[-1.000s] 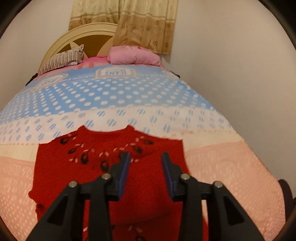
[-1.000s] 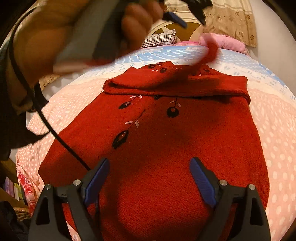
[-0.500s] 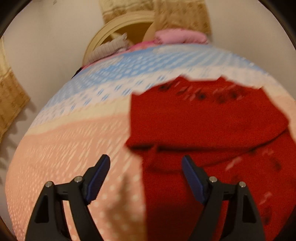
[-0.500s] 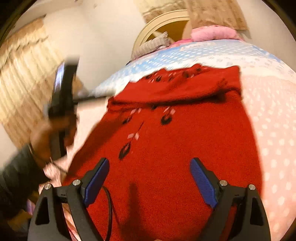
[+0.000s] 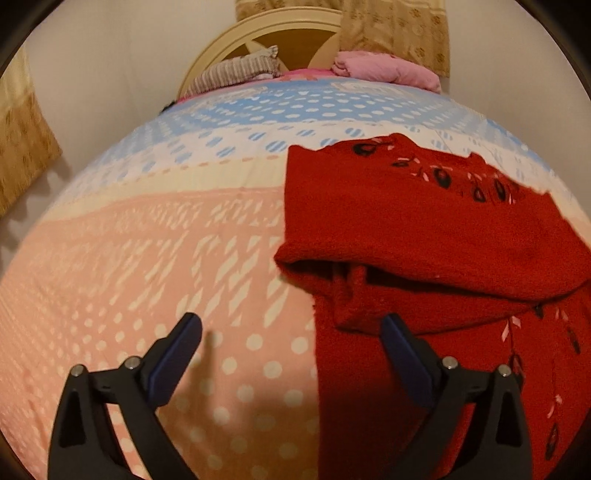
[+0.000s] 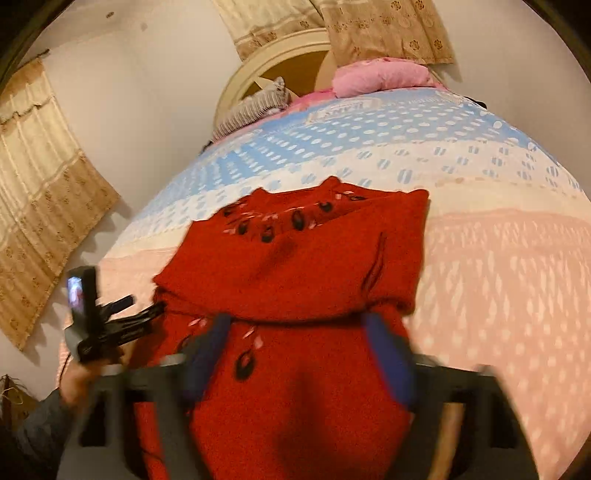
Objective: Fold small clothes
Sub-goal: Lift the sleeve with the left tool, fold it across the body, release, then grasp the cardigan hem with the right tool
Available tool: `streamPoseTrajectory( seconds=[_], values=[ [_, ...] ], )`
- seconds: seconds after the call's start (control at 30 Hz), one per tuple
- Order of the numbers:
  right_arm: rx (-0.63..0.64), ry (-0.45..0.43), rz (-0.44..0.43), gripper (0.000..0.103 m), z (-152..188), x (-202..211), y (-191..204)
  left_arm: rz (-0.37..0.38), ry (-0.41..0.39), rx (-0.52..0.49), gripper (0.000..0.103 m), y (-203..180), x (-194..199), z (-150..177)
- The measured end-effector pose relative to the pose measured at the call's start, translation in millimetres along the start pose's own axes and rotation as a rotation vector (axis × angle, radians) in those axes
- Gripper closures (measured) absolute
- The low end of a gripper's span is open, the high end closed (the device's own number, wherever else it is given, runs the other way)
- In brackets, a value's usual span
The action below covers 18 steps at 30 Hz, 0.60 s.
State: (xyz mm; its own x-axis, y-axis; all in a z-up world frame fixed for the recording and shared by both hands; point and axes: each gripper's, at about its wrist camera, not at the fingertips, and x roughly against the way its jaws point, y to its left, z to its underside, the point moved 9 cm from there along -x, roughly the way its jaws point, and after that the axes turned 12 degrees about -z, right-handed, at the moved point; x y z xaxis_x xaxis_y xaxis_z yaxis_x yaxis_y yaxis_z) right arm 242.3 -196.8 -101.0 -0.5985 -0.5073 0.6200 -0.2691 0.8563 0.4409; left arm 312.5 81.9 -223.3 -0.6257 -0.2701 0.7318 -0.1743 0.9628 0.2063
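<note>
The red knitted sweater (image 5: 424,229) lies flat on the pink-and-blue dotted bed (image 5: 147,258), sleeves folded across, while the empty left gripper (image 5: 291,343) opens astride its side edge and the right gripper (image 6: 295,354) closes above its body for the next fold.

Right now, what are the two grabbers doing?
Left gripper: opening wide, holding nothing.
Right gripper: closing over the red sweater; grip cannot be told.

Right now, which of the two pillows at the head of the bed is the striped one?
The striped pillow is the left one, lying against the round headboard. The other, to its right under the curtain, is the plain pink pillow.
</note>
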Motion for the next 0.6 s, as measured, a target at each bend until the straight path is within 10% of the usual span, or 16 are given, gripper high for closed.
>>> streamPoseTrajectory(
  seconds=[0.43,0.5,0.6],
  values=[
    [-0.043,0.087,0.072,0.049,-25.5,-68.0,-31.8,0.098,0.075,0.077,0.000,2.4,-10.3,8.5],
    [-0.033,0.100,0.092,0.092,-25.1,-73.6,-32.8,0.103,0.076,0.083,0.000,3.3,-10.4,8.6],
    [-0.010,0.072,0.101,0.094,-30.2,-66.5,-30.1,0.082,0.061,0.120,0.000,10.8,-8.1,7.3]
  ],
)
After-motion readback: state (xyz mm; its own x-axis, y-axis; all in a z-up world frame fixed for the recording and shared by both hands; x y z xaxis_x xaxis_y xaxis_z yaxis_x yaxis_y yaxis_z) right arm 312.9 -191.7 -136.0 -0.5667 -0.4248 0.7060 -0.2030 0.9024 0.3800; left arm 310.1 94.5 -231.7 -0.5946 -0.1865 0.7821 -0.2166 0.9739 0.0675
